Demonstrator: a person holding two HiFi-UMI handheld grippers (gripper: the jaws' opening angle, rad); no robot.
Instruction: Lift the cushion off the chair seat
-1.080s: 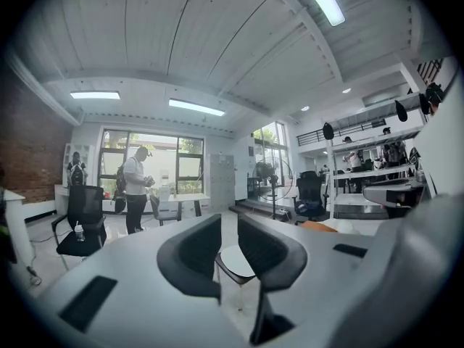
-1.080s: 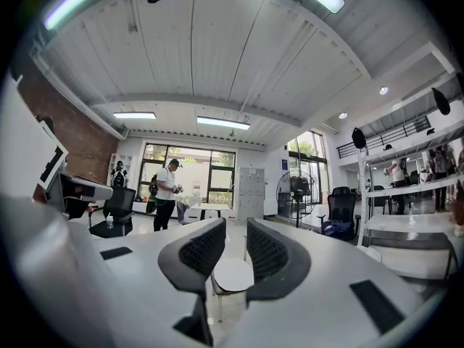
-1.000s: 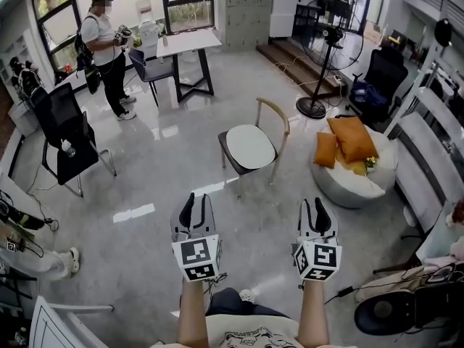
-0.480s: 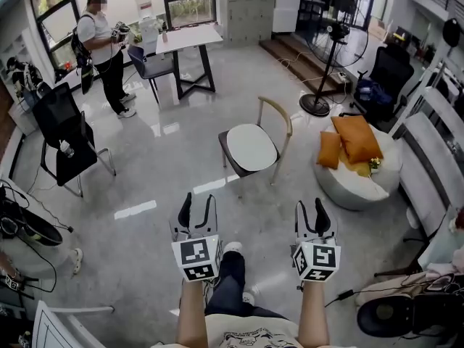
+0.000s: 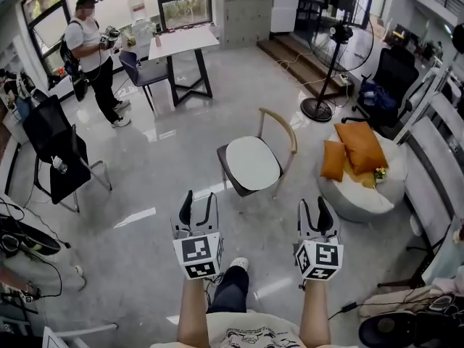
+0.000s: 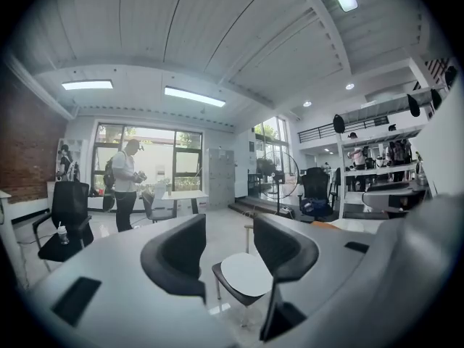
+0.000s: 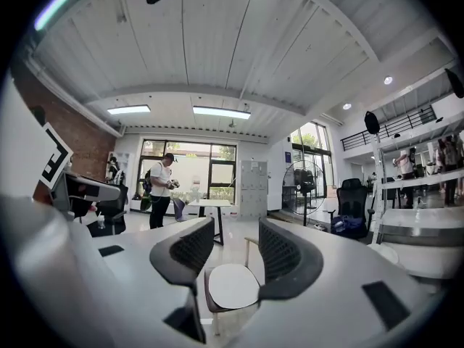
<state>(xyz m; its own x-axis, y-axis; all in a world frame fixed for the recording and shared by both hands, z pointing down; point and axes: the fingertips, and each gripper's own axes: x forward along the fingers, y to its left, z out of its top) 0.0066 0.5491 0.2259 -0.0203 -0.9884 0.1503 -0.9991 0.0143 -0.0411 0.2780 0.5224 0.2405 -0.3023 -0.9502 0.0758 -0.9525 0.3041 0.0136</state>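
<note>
A round white cushion [image 5: 252,162] lies on the seat of a dark chair with a curved wooden backrest [image 5: 284,127], standing alone on the glossy floor ahead of me. My left gripper [image 5: 198,200] and right gripper [image 5: 315,209] are held side by side, short of the chair and apart from it. Both pairs of jaws have just been opening and stand open with nothing between them. The cushion [image 6: 246,274] shows between the jaws of the left gripper [image 6: 228,238] at a distance. In the right gripper view the cushion [image 7: 232,285] likewise shows beyond the right gripper [image 7: 230,249].
A person [image 5: 88,46] stands at the back left by a white table [image 5: 181,40]. A black office chair [image 5: 54,147] is at left, cables [image 5: 22,230] lie near it. A standing fan [image 5: 330,56] and a white pouf with orange cushions [image 5: 359,154] are right of the chair.
Both grippers' jaws have spread wider. I have walked forward: a leg has stepped out below me and the chair sits nearer to the grippers.
</note>
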